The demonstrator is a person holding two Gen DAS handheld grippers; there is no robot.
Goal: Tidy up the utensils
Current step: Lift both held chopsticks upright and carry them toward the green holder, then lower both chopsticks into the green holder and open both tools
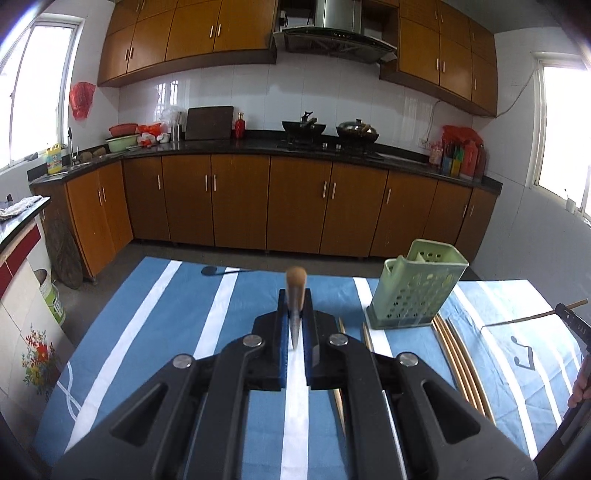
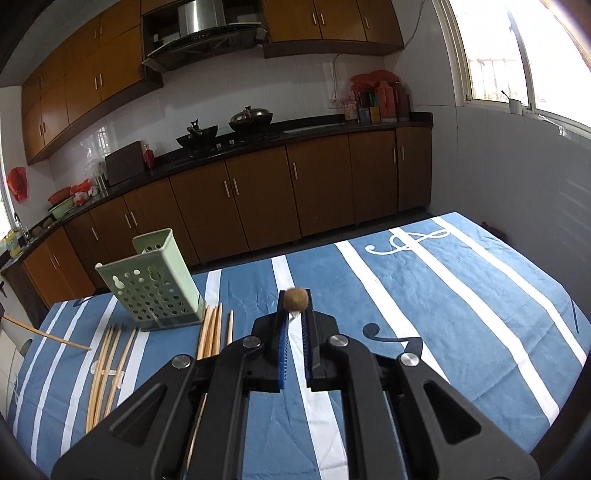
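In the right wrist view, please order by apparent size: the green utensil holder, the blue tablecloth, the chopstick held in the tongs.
1. blue tablecloth
2. green utensil holder
3. chopstick in the right tongs: seen end-on and close, so its true size is unsure.

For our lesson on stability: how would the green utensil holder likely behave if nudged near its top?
The green utensil holder looks like thin perforated plastic, so probably light. It stands tall on a narrow base and appears empty, so it may tip or slide on the tablecloth.

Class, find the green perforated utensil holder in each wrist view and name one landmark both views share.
Left wrist view: green utensil holder stands right of centre, on the blue striped cloth.
Right wrist view: the holder stands left of centre.
Shared landmark: the range hood above the stove.
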